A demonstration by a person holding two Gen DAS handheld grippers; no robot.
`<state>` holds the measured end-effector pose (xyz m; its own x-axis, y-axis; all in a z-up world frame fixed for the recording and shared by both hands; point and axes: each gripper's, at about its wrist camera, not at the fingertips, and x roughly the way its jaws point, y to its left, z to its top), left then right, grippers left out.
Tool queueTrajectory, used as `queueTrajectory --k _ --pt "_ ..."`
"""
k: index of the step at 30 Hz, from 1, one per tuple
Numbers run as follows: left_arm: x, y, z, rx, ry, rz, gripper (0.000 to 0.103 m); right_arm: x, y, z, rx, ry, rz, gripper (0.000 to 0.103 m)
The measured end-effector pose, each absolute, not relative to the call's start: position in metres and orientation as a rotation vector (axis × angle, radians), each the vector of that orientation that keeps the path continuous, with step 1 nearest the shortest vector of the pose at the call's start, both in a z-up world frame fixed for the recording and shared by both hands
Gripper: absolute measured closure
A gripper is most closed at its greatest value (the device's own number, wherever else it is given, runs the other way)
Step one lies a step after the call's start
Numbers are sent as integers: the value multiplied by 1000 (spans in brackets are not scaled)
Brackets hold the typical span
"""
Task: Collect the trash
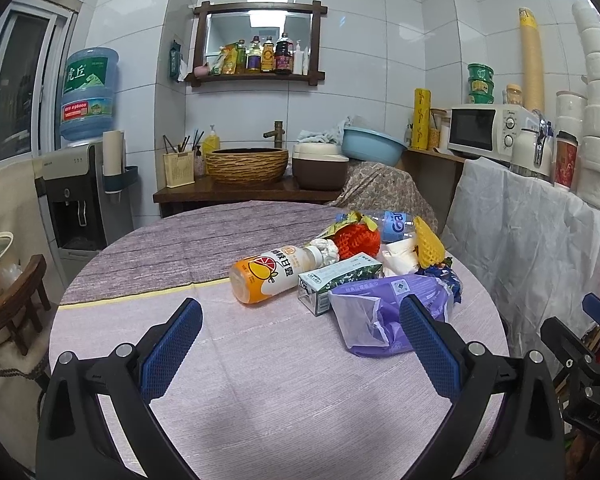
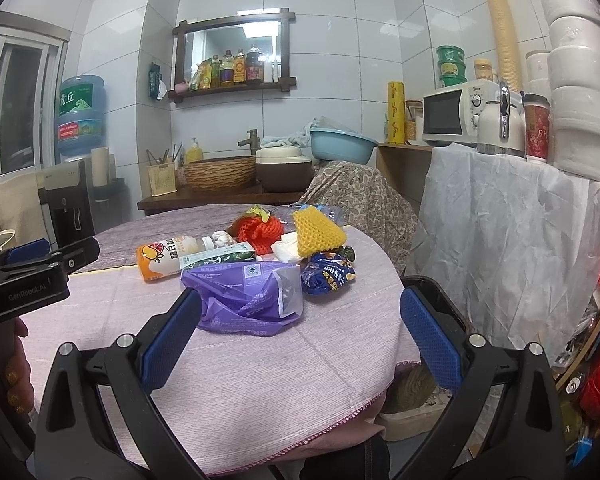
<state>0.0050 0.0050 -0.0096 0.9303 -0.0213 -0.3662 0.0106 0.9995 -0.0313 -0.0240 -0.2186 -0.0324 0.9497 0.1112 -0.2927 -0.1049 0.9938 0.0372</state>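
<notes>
Both tools hang above the near edge of the round bench (image 1: pixel 260 380), and nothing is gripped yet. The left hand-held gripper (image 1: pixel 300 320) stands wide, its blue pads (image 1: pixel 172 344) bare over the cloth; the right hand-held gripper (image 2: pixel 300 312) is equally wide, with the left pad just beside the purple bag (image 2: pixel 248 300).

That purple bag (image 1: pixel 380 316) is the nearest piece of trash, crumpled and lying flat with its open mouth toward the camera. It is probably the one to start with: pinch a raised fold rather than the flat body, since thin film slips and may drag the tablecloth.

Just behind it lie the green carton (image 1: pixel 336 280) and the orange drink bottle (image 1: pixel 268 276) on its side. The bottle can roll, so close across its barrel, not its neck. The blue snack wrapper (image 2: pixel 328 276) sits touching the bag's right side.

Farther back are white tissue (image 2: pixel 286 250), yellow foam netting (image 2: pixel 318 230), red foam netting (image 2: pixel 260 230) and a clear water bottle (image 1: pixel 392 224). No bin shows in either view, so where to drop things cannot be told
</notes>
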Motion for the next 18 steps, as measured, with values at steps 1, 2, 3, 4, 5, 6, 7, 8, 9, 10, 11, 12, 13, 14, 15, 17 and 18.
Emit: queueTrajectory --k 1,2,3,4,5,6,7,8,9,10,11,12,13,14,15,17,18 --pt "6 5 -10 -28 376 -17 5 -24 -218 -33 21 300 109 5" --pt "6 4 -10 -28 377 -17 5 -24 -218 -33 21 302 109 5" --pt "6 4 -10 -28 378 -18 5 -23 -219 -33 21 304 109 5" --pt "7 4 -10 -28 379 -17 5 -23 -219 -33 20 305 108 5" --pt "7 4 -11 -28 381 -18 5 -23 -219 -33 20 307 108 5" --pt "8 4 -11 -27 383 -18 5 -22 -220 -33 19 309 108 5" --pt "8 5 -11 -26 383 -17 5 -21 -220 -33 18 310 108 5" --pt "9 4 -12 -26 383 -16 5 -20 -220 -33 16 310 108 5" --pt "9 4 -12 -26 385 -16 5 -19 -220 -34 12 313 111 5" --pt "11 4 -13 -25 392 -14 5 -17 -219 -34 8 318 115 5" --pt "13 5 -14 -25 398 -12 5 -15 -218 -35 1 327 126 5" --pt "14 6 -15 -26 406 -10 5 -12 -217 -36 -8 337 144 5" --pt "17 9 -17 -31 418 -8 5 -9 -216 -37 -13 344 160 5" --pt "20 12 -19 -38 433 -8 5 -6 -215 -39 -24 353 184 5" --pt "22 15 -21 -41 447 -6 5 -3 -213 -40 -37 359 201 5" --pt "32 24 -27 -46 491 8 5 7 -207 -43 -82 382 247 5" --pt "35 27 -30 -47 508 13 5 13 -203 -46 -103 397 271 5"
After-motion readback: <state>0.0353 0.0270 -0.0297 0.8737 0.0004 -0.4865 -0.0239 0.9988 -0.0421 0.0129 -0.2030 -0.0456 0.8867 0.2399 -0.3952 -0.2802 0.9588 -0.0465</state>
